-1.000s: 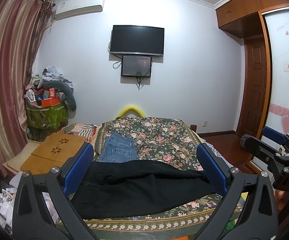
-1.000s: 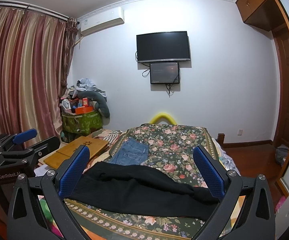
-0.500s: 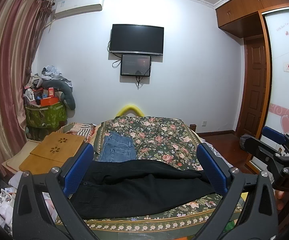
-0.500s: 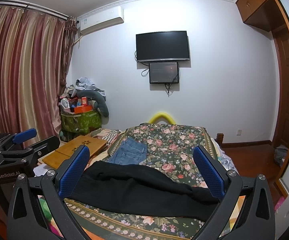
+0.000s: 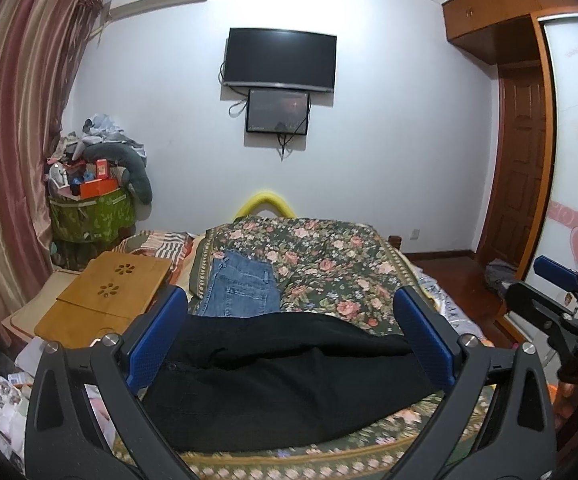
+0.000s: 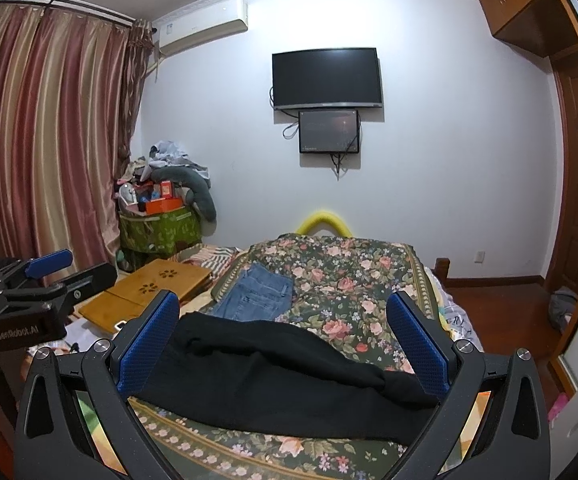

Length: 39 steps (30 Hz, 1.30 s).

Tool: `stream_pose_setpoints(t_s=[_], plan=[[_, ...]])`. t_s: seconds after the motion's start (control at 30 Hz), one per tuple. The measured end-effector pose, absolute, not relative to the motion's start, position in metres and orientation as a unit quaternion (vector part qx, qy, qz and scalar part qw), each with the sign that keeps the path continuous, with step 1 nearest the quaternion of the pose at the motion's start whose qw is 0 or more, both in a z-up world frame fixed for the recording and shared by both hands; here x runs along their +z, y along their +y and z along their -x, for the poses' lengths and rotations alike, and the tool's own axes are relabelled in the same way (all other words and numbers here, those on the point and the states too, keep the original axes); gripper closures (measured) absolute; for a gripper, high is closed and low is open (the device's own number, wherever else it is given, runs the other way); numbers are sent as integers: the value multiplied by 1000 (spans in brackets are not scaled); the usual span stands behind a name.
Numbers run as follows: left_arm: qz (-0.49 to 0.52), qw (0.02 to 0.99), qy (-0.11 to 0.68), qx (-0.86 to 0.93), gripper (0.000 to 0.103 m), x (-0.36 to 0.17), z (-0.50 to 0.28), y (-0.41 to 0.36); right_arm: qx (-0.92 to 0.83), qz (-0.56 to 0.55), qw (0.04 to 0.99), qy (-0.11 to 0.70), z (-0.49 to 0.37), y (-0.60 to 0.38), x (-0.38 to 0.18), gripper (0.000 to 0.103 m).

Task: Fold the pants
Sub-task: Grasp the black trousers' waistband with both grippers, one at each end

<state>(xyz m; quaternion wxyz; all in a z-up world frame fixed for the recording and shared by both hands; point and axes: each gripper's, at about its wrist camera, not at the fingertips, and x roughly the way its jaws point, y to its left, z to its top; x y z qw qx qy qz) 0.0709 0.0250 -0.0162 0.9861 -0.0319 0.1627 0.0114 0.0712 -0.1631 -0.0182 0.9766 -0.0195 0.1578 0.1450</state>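
Black pants (image 5: 281, 376) lie lengthwise across the near end of a bed with a floral cover (image 5: 329, 264); they also show in the right wrist view (image 6: 273, 376). My left gripper (image 5: 289, 336) is open and empty, held above and in front of the pants. My right gripper (image 6: 283, 336) is open and empty, also short of the pants. Each gripper shows at the edge of the other's view: the right one (image 5: 561, 304) and the left one (image 6: 37, 280).
Folded blue jeans (image 5: 243, 290) lie on the bed behind the black pants. A wooden lap desk (image 5: 109, 292) sits to the left of the bed. A green bin piled with clutter (image 5: 93, 208) stands by the curtain. A door (image 5: 525, 160) is at the right.
Both views have shifted slightly down and closer to the bed; the pants have not moved and both grippers stay open.
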Motion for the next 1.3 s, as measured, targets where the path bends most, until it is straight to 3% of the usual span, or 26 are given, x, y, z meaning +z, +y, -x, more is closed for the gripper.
stream_pose_setpoints(t_s=[0.3,0.53,0.87,1.17,1.3], plan=[[24,971,232,48,0,-34,-181,88,131,43,968,208,-156,-169,-45,0],[29,944,316,86,0,-78,-273,157,140,55,950,272,-223,-180,-80,0],[61,876,465,116,20,-192,-379,232,162,59,905,390,-320,-193,-143,2],[91,823,552,93,32,-282,-445,262,220,77,843,486,-386,-172,-207,21],[108,806,575,84,32,-307,-464,271,239,94,815,520,-404,-162,-236,38]])
